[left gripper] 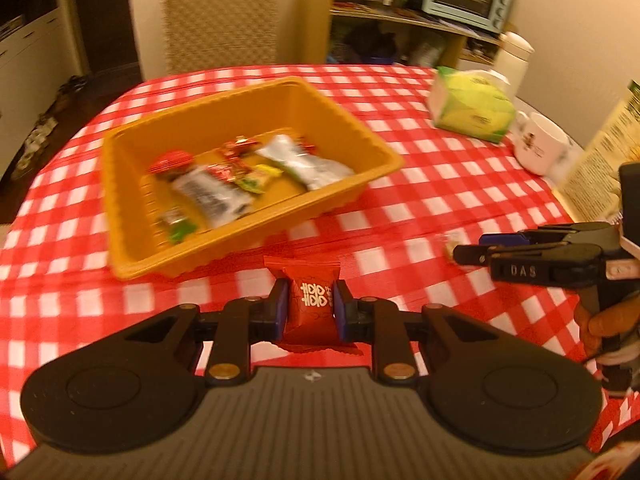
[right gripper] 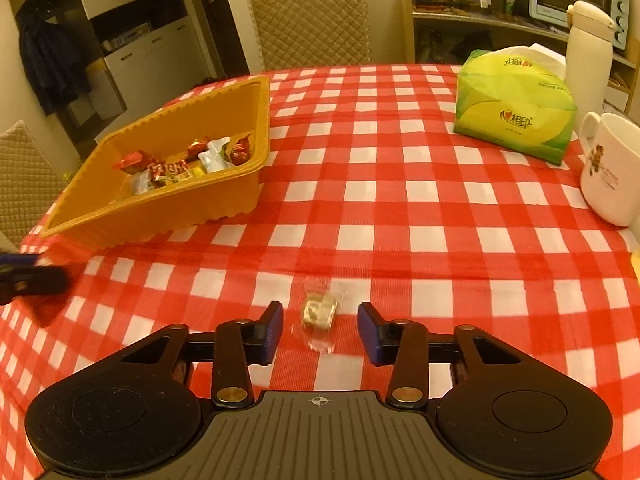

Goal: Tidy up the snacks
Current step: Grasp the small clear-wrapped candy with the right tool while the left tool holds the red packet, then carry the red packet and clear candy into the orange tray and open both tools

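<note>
While my left fingers [left gripper: 310, 306] pinch a red snack packet [left gripper: 311, 304] just short of the orange tray [left gripper: 256, 100], my right fingers [right gripper: 320, 326] stand apart around a clear-wrapped candy [right gripper: 319, 312] on the bench [right gripper: 400, 200], right of that tray.

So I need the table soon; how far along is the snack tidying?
Done: several wrapped snacks already lie in the orange tray. In hand: the left gripper is shut on a red packet; the right gripper, jaws open, straddles a gold candy on the cloth. Left: tray both.
</note>
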